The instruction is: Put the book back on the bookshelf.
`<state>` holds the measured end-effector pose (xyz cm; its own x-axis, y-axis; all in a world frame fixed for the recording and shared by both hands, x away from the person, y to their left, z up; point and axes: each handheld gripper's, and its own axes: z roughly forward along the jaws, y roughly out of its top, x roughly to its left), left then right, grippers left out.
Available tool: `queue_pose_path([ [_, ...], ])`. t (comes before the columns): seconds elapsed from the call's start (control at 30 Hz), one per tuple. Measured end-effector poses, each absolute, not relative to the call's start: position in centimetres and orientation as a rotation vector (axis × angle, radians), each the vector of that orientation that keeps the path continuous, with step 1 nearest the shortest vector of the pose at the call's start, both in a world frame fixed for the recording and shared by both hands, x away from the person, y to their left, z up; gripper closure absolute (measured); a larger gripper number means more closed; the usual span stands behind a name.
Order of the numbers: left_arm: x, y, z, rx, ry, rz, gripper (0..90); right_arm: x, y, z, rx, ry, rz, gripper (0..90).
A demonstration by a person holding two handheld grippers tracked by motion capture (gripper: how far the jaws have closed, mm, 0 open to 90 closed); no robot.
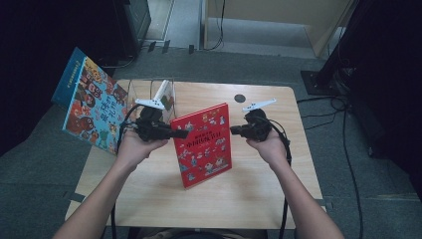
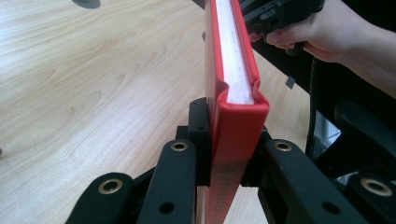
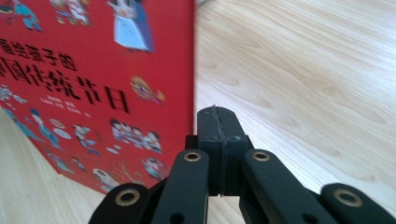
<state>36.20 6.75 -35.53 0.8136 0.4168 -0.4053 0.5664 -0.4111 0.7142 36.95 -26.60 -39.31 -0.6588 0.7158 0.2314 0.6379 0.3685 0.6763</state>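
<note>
The red hardback book (image 1: 203, 144) looks stiff, fairly heavy and slick-covered, so the left gripper (image 1: 180, 133) clamps its spine while the right gripper (image 1: 234, 130), closed empty, hovers beside it.

Red book (image 3: 93, 93): cover print blurred, top and left cut by frame edge in right gripper view. Lower spine hidden between left gripper (image 2: 229, 140) jaws. Blue book (image 1: 89, 102) lettering too small to read.
</note>
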Motion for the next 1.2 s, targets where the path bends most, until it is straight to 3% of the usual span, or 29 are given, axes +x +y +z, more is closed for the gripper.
queue_pose_path([
  [0.93, 37.5, 5.8, -34.6, 2.169, 0.795, -0.288, 79.0, 36.9, -25.1, -39.0, 1.254, 2.459, 1.219, 90.0],
  [1.2, 37.4, 5.8, -34.1, 2.139, 0.808, -0.294, 80.0, 36.5, -25.6, -39.9, 1.220, 2.451, 1.209, 82.2],
])
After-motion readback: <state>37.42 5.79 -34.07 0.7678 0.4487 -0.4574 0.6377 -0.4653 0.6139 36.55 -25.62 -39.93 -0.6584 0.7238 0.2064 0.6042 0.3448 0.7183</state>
